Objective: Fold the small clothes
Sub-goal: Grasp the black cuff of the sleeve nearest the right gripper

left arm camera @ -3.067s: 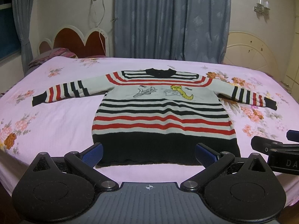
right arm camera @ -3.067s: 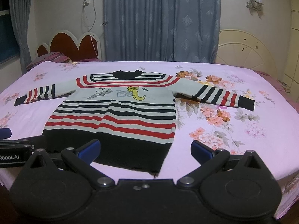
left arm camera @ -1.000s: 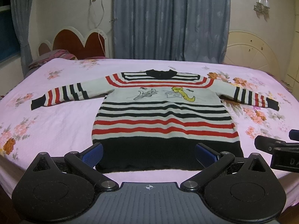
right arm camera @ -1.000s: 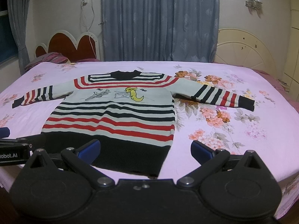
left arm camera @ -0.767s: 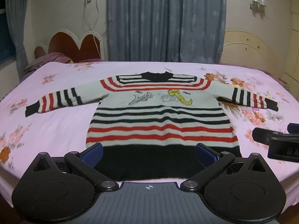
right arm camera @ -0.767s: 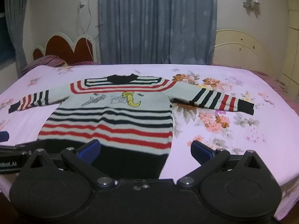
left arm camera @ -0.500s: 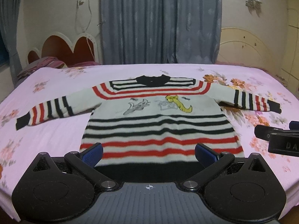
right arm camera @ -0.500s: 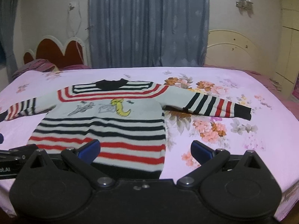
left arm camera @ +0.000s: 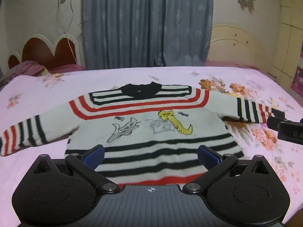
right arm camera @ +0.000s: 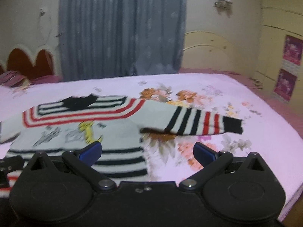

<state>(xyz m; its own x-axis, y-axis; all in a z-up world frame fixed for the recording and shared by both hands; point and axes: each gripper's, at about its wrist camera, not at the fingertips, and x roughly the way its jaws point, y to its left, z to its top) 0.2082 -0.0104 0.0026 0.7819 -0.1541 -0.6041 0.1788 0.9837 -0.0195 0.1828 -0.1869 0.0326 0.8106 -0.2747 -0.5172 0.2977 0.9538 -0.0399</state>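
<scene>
Ahead of both pairs of fingers, a striped sweater [left arm camera: 151,126] lies flat on the bed [left arm camera: 47,98], front up, collar on the far side and both sleeves stretched outward. The left gripper [left arm camera: 151,154] hovers over the sweater's lower body with its fingers [left arm camera: 94,154] spread wide and nothing between them. The right gripper [right arm camera: 147,153] hangs at the sweater's right edge, fingers [right arm camera: 203,154] likewise spread and empty; the right sleeve [right arm camera: 189,123] lies just beyond them, across the flowered sheet. A grey curtain [left arm camera: 147,24] hangs behind the bed.
</scene>
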